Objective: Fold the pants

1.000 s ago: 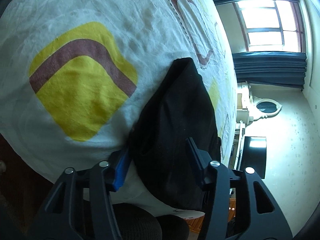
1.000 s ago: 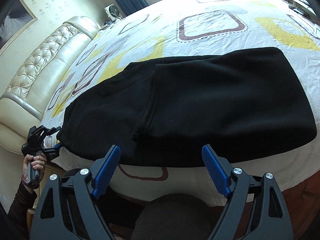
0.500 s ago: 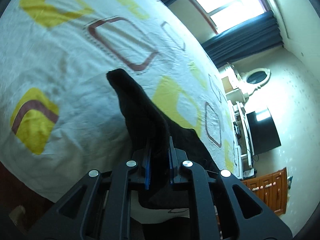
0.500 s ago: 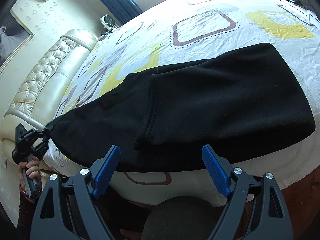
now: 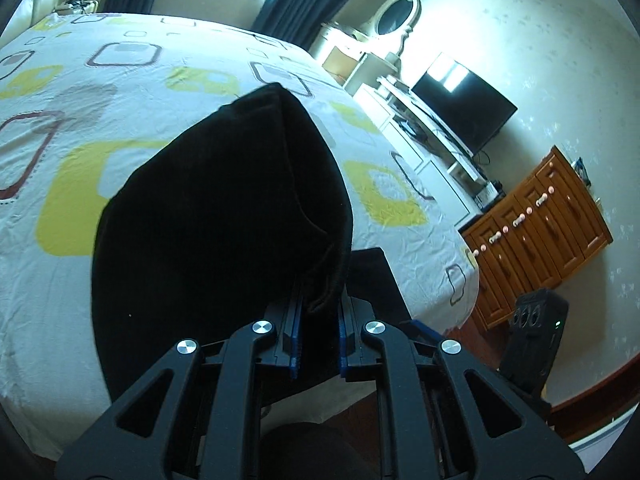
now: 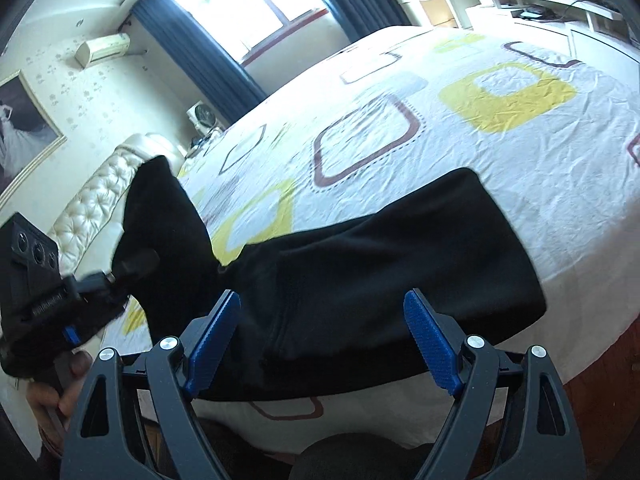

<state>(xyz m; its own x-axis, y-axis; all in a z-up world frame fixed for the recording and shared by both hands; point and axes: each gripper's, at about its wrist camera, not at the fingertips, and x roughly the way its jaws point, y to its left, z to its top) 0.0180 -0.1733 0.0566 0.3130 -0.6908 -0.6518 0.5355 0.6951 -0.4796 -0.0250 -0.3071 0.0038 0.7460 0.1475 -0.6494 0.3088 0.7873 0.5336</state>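
Bed [image 5: 60, 304]: your work surface, wide and covered by a creased white sheet [image 6: 540, 184] printed with yellow blocks and maroon-outlined rounded squares. A cream tufted headboard [image 6: 92, 204] stood at its far left in the right wrist view.

Pants [image 6: 392, 272]: black, lying across the near edge of the bed. One end was raised off the sheet at the left of that view; the rest lay flat, its far end near the right side of the bed.

Left hand-held gripper [image 5: 318, 320]: you had it clamped on a bunched black edge of the pants, blue pads pressed against the cloth on both sides. Your hand [image 6: 56, 392] was on its handle.

Right hand-held gripper [image 6: 322, 340]: jaws stood wide apart just above the near edge of the pants, nothing between the pads.

Room, as you faced it:
- window [image 6: 256, 4] with dark blue curtains [image 6: 208, 64];
- wall air conditioner [image 6: 103, 49] and a framed picture [image 6: 20, 136] on pale patterned wallpaper;
- small fan [image 6: 204, 114] beside the headboard;
- white dresser with oval mirror [image 5: 394, 20];
- dark television [image 5: 464, 112] on a white unit;
- wooden cabinet [image 5: 536, 232] with pale knobs.
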